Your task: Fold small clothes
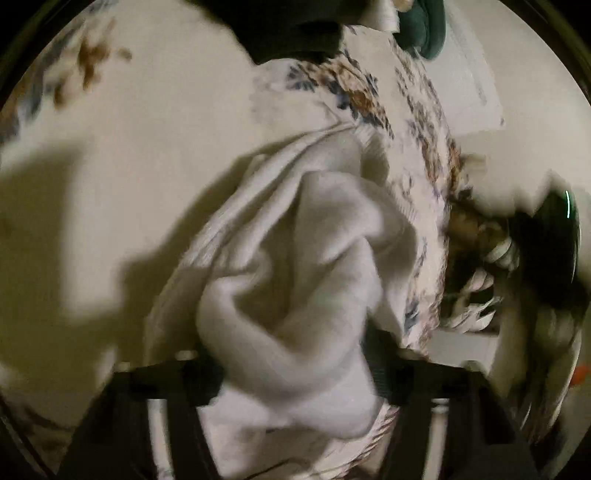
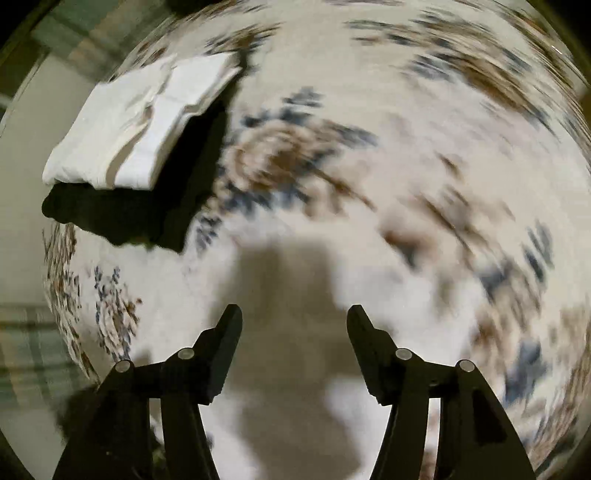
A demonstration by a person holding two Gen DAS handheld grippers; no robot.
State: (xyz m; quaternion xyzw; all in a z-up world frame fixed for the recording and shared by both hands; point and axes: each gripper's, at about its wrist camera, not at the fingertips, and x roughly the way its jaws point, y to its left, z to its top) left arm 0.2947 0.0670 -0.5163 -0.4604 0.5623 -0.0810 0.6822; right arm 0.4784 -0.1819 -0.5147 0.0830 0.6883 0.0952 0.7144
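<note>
A crumpled white garment (image 1: 306, 258) fills the middle of the left wrist view and trails away over the floral bedsheet (image 1: 147, 129). My left gripper (image 1: 295, 373) is shut on its near end, and bunched cloth fills the whole gap between the black fingers (image 1: 199, 380). In the right wrist view my right gripper (image 2: 295, 314) stands open with nothing between its fingers. It points steeply down over the floral sheet (image 2: 369, 147), which is blurred. Up left in that view, a folded white stack (image 2: 136, 122) lies on a dark folded cloth (image 2: 147, 214).
A dark cloth (image 1: 288, 29) and a green item (image 1: 428, 33) lie at the far end of the sheet. A blurred dark shape with a green light (image 1: 554, 236) sits at the right edge. The bed's edge and pale floor (image 2: 26, 147) show at the left.
</note>
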